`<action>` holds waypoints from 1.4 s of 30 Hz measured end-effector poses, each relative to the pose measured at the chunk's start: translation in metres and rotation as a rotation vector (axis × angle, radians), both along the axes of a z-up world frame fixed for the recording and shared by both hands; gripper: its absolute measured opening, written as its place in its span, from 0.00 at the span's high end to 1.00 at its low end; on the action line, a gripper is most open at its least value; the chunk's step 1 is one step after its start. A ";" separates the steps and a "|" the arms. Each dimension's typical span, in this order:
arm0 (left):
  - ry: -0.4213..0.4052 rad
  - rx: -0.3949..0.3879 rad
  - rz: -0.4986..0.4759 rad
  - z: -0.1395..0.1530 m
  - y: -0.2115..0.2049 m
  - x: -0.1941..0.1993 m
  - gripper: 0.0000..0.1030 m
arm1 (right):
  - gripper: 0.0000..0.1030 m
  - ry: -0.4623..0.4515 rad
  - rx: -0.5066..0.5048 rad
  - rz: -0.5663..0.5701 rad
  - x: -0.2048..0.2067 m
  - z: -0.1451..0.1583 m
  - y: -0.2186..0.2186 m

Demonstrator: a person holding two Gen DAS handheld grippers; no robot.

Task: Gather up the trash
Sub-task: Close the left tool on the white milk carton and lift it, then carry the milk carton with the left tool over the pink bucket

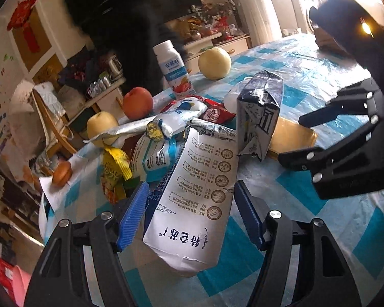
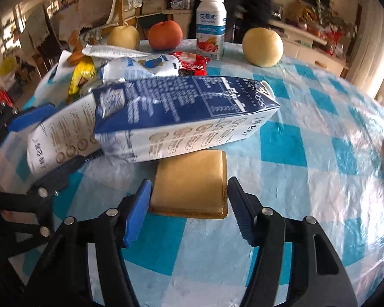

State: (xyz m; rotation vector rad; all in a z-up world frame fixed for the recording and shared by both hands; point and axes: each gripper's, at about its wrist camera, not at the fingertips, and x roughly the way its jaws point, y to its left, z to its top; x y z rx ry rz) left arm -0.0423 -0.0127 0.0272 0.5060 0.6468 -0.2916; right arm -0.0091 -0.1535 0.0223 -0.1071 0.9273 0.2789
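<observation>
The left hand-held gripper (image 1: 192, 215) straddles the near end of a flattened white carton (image 1: 194, 199). Its blue pads stand at a middling width on either side of the carton, with a sliver of gap showing at each, so I would not call this a grip yet. The right hand-held gripper (image 2: 189, 204) brackets a gold tray (image 2: 189, 181) in the same way: half wide, left pad at the tray's edge, right pad just off it.

Taking the white carton as landmark, a blue carton (image 2: 181, 107) leans across its far end, the gold tray lies just beside it under the blue carton's edge, and crumpled wrappers (image 1: 166, 125) are heaped behind it. Beyond the heap stand a peach (image 1: 137, 102), two pears (image 1: 214, 62) and a yogurt bottle (image 1: 172, 66).

Risks, as I judge them:
- Lifting the white carton may drag the blue carton and tip the wrappers off the tabletop (image 2: 307, 153).
- The flat tray offers little edge and could slip out.
- Scattered trash could knock the fruit into rolling.
</observation>
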 end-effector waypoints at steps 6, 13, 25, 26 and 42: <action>0.013 -0.043 0.035 0.003 0.012 -0.003 0.33 | 0.41 -0.001 0.006 0.006 -0.002 0.000 0.004; 0.035 -0.105 0.092 0.010 0.030 -0.011 0.33 | 0.41 0.003 0.024 0.058 -0.012 0.002 0.021; 0.044 -0.207 0.172 0.027 0.052 -0.014 0.33 | 0.41 0.057 0.166 0.127 -0.030 0.005 0.035; 0.047 -0.224 0.179 0.029 0.056 -0.014 0.33 | 0.41 0.063 0.182 0.128 -0.031 0.005 0.035; 0.036 -0.377 0.322 0.055 0.107 -0.022 0.34 | 0.41 0.086 0.340 0.149 -0.063 0.021 0.056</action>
